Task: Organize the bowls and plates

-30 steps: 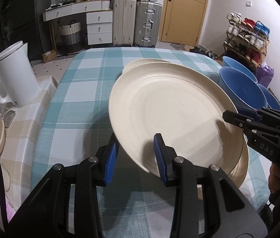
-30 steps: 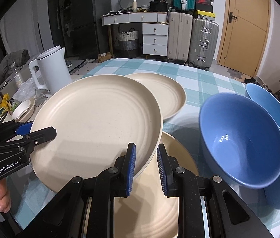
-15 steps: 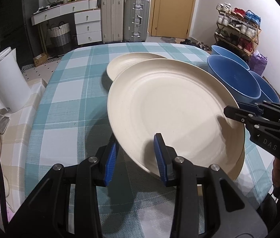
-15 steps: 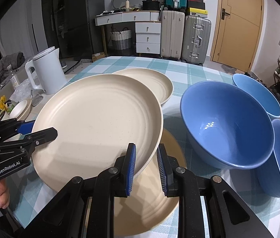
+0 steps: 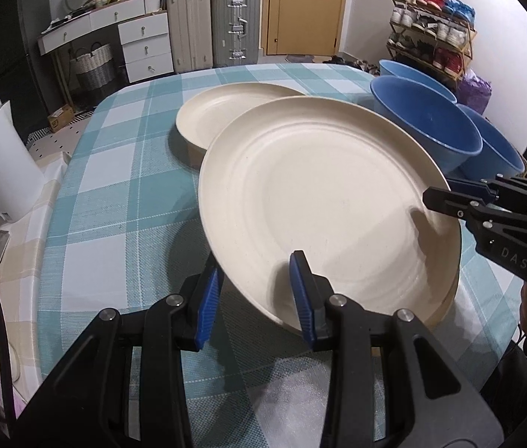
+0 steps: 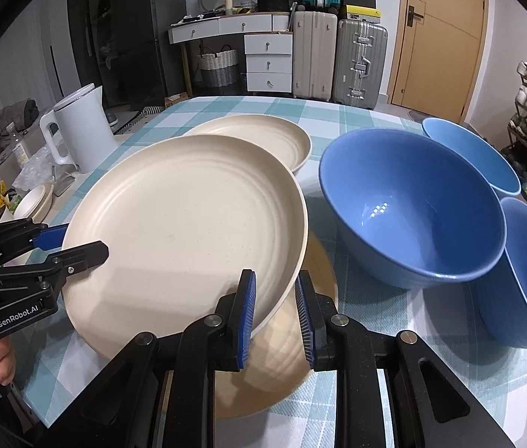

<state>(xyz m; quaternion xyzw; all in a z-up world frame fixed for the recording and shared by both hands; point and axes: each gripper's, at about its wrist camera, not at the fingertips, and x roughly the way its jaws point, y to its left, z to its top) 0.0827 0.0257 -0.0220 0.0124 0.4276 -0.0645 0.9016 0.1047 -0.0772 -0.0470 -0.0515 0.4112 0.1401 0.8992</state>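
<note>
Both hand-held grippers carrying one cream plate over another, stacking not finished.

Left hand-held gripper (image 5: 256, 295) is clamping the big plate (image 5: 323, 201) at its 7 o'clock rim; right hand-held gripper (image 6: 274, 313) is clamping the opposite edge, approx 5 o'clock in the right wrist view. Plate is hanging tilted just above a second cream plate (image 6: 282, 366) lying on the checked surface (image 5: 114, 205). A third plate (image 5: 226, 119) is waiting at 11 o'clock, w/ three blue bowls (image 6: 412, 209) at 2 o'clock, still loose and unstacked. Judging: early on, first stack only being formed; bowls left to do.
</note>
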